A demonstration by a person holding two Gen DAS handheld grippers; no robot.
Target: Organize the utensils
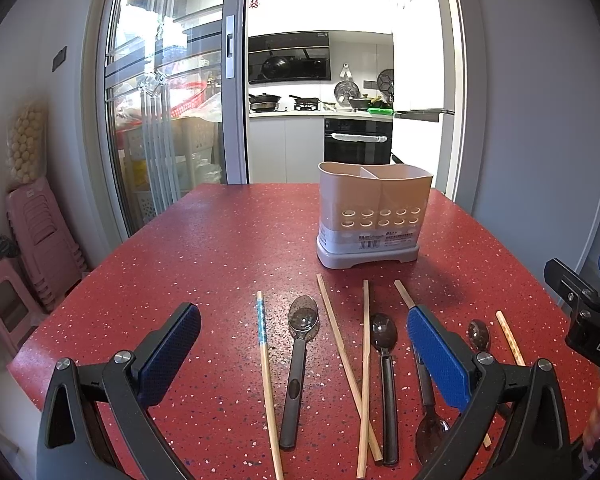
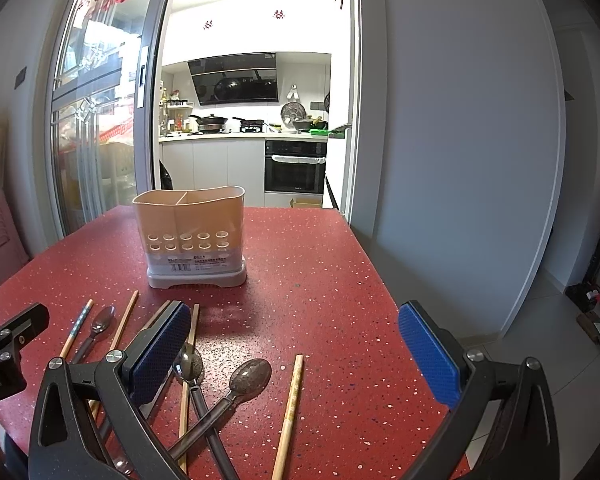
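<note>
Hovering over chopsticks (image 1: 269,384), both grippers (image 1: 304,344) (image 2: 294,344) gape (holder (image 1: 374,216) beyond).

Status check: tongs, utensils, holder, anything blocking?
Left tongs open, empty. Right tongs open, empty. Spoons and chopsticks loose on table; utensil holder upright. Path clear.

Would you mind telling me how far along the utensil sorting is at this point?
Nothing looks done yet: no utensil shows above the rim of the utensil holder. Nothing is in hand either; the left gripper and right gripper are both open above the table. Left to sort: the chopsticks, such as the blue-tipped chopstick, and the spoons, such as the leftmost spoon, all lying loose on the table.
</note>
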